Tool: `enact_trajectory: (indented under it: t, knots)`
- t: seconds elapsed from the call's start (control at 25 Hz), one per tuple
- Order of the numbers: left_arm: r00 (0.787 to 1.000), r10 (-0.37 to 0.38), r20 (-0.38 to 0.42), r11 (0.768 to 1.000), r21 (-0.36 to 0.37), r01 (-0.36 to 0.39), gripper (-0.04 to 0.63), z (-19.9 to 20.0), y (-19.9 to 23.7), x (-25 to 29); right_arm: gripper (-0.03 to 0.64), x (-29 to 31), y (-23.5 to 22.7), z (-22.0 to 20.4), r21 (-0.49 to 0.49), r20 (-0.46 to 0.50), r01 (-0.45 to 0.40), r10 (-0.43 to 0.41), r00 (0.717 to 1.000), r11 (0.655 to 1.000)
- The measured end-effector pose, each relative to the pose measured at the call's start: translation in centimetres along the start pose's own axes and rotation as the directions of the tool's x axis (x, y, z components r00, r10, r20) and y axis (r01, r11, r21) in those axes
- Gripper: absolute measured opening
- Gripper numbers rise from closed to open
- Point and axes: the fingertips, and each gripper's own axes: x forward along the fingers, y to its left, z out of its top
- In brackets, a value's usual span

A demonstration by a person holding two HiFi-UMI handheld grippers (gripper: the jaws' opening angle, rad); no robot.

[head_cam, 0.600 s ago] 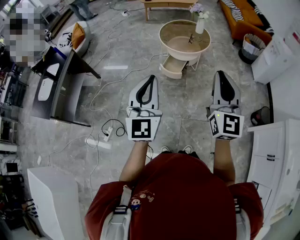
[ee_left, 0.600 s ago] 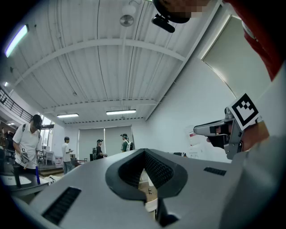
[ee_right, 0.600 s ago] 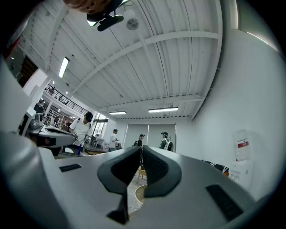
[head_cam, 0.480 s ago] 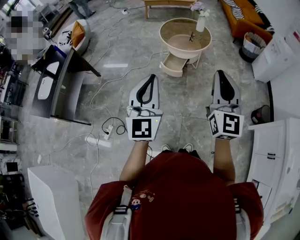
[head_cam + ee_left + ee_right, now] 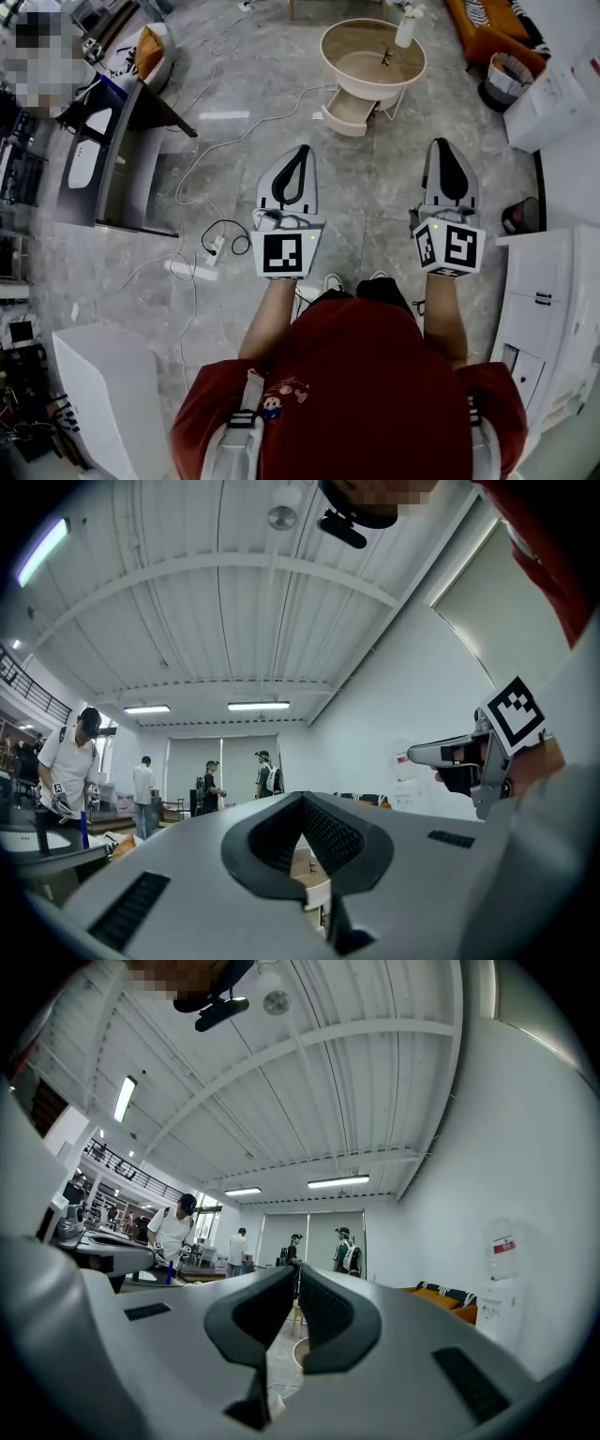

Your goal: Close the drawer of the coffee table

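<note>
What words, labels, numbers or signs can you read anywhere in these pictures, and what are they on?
No text is legible in any view.
Marker cube on the left gripper: black-and-white square pattern, no letters.
Marker cube on the right gripper: same kind of pattern, no letters.
Print on the red shirt: small cartoon figure, lettering too small.
Red-and-white label on the white dispenser: blurred.

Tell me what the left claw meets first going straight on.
The left claw has only air over floor ahead; further on, probably the table by its open drawer, though depth is unclear.
</note>
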Motion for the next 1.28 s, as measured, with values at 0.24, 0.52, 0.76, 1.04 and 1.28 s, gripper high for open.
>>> enact_trajectory:
  t: [0.24,0.52,0.76,1.04,1.28]
  knots:
    - [1.0,0.0,-0.014,1.0,-0.006,0.0,0.011,-1.1,1.0,-0.2,0.032,0.3,1.0,-1.1,0.014,-0.018,-0.001,0.002,1.0,1.0]
    - [1.0,0.01,-0.012,1.0,0.002,-0.01,0.012,-1.6,1.2,2.6,0.032,3.0,-0.7,-2.4,0.038,-0.021,0.015,-0.014,1.0,0.999]
    - [1.0,0.01,0.012,1.0,0.013,-0.01,0.011,-1.5,1.7,7.5,0.032,7.6,-2.6,-2.8,0.039,0.002,0.006,-0.006,1.0,0.999]
    - [1.0,-0.024,0.015,0.999,0.028,0.023,0.011,-0.9,-0.6,17.3,0.032,13.5,-9.2,-3.8,-0.003,0.009,0.029,-0.029,1.0,1.0]
    - [0.999,-0.03,0.026,0.999,0.046,0.029,0.011,-0.3,-3.6,25.6,0.032,18.1,-15.6,-5.3,-0.004,0.0,0.04,-0.04,0.999,0.999]
